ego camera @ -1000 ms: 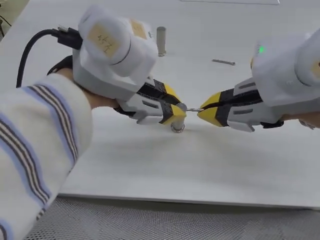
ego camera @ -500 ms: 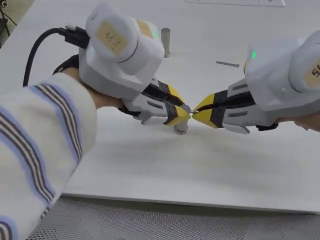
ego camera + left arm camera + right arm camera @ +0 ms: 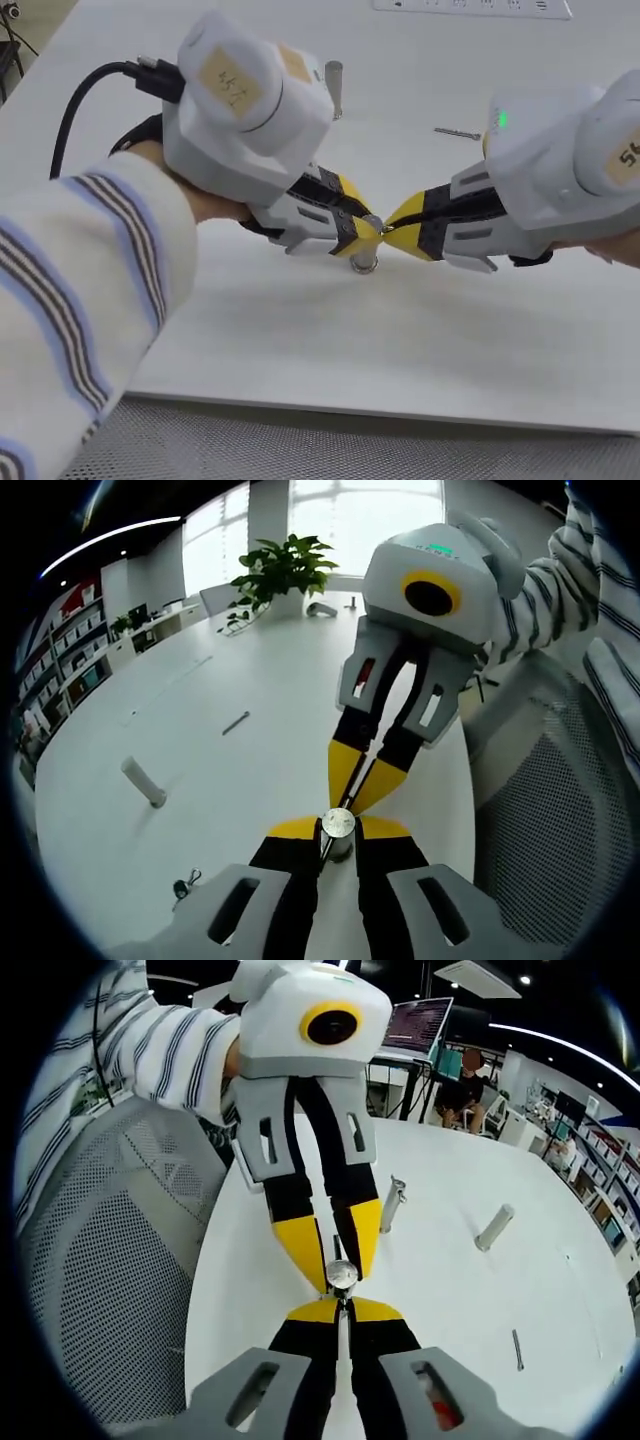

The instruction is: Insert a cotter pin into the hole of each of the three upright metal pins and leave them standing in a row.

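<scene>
A short metal pin [image 3: 364, 258] stands upright on the white table, and my left gripper [image 3: 364, 231] is shut on its top from the left. The left gripper view shows the pin's round head [image 3: 338, 825] between those jaws. My right gripper [image 3: 392, 232] comes in from the right, shut on a thin cotter pin [image 3: 342, 1298] whose tip is at the metal pin [image 3: 342, 1274]. The two grippers' yellow tips almost touch. A second metal pin [image 3: 333, 86] stands farther back. A third pin [image 3: 392, 1204] with a wire piece at its top stands behind the left gripper.
A loose cotter pin [image 3: 457, 132] lies on the table at the back right. A black cable [image 3: 75, 95] runs from the left gripper off the table's left. The table's front edge [image 3: 380, 405] is close, with grey mesh below it.
The right gripper has moved left with the cotter pin until the gap between the two grippers' tips closed at the pin's top. The left gripper keeps its hold.
</scene>
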`<state>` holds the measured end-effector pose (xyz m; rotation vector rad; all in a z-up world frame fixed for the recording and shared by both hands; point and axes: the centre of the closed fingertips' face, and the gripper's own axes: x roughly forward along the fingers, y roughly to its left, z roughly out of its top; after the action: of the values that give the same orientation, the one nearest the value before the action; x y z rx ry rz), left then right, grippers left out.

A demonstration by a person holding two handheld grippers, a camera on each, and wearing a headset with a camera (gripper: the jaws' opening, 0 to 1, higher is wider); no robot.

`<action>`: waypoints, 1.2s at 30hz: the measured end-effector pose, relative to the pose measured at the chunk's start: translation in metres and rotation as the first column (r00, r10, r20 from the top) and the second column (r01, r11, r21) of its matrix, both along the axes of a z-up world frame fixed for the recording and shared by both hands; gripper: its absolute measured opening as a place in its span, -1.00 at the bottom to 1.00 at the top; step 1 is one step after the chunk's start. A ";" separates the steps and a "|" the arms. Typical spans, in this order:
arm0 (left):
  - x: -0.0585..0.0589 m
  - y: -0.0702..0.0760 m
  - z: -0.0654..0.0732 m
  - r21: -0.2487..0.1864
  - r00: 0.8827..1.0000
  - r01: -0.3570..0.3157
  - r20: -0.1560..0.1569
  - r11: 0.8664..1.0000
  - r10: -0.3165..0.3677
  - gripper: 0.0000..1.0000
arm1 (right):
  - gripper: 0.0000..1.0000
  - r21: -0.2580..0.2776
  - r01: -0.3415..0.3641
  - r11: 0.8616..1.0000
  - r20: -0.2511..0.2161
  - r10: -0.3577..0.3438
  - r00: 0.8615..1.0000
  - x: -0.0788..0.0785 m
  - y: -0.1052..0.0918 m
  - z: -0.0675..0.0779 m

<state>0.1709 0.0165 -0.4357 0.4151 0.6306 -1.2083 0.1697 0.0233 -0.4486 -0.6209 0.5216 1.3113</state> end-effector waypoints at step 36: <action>-0.053 0.018 0.009 -0.178 0.986 -0.147 -0.103 0.973 0.130 0.34 | -0.61 0.166 0.256 0.952 -0.234 -0.214 0.948 -0.005 0.001 -0.027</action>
<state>0.1181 0.0344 -0.4268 0.1577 0.6091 -1.1454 0.1648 0.0242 -0.4755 -0.2461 0.6149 1.1878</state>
